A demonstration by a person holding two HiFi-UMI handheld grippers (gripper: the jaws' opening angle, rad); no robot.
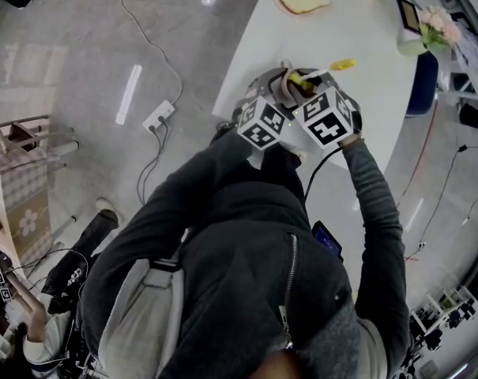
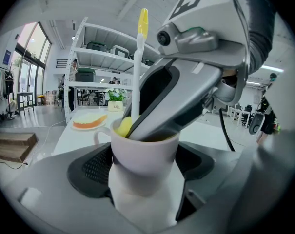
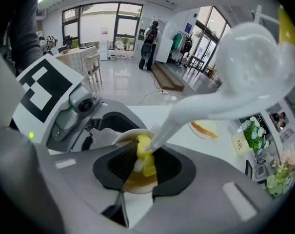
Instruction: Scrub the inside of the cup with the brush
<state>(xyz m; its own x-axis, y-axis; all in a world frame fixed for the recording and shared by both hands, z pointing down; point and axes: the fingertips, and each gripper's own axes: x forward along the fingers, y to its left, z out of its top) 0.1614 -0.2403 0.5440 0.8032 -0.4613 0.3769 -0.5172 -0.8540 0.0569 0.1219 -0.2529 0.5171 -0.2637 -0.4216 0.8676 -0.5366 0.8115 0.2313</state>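
Logging the left gripper view first: we see the left gripper [image 2: 145, 177] clamped on the white cup [image 2: 147, 150], one jaw on each side of its lower wall, cup upright. The right gripper [image 2: 149, 128] slants down from upper right, jaw tips dipped past the rim. The brush [image 2: 136, 67] stands up out of the cup, white handle, yellow cap, yellow head at the rim. Behind, a plate [image 2: 76, 127] of toast [image 2: 91, 120] sits on the table [image 2: 64, 140].

Right gripper view: its jaws are drawn narrow onto the brush just above the yellow head, which sits inside the cup over a brownish bottom.

Head view: both grippers meet above the table's near edge, marker cubes [image 1: 264, 123] side by side, cup between them; we cannot tell whether the cup rests on the table
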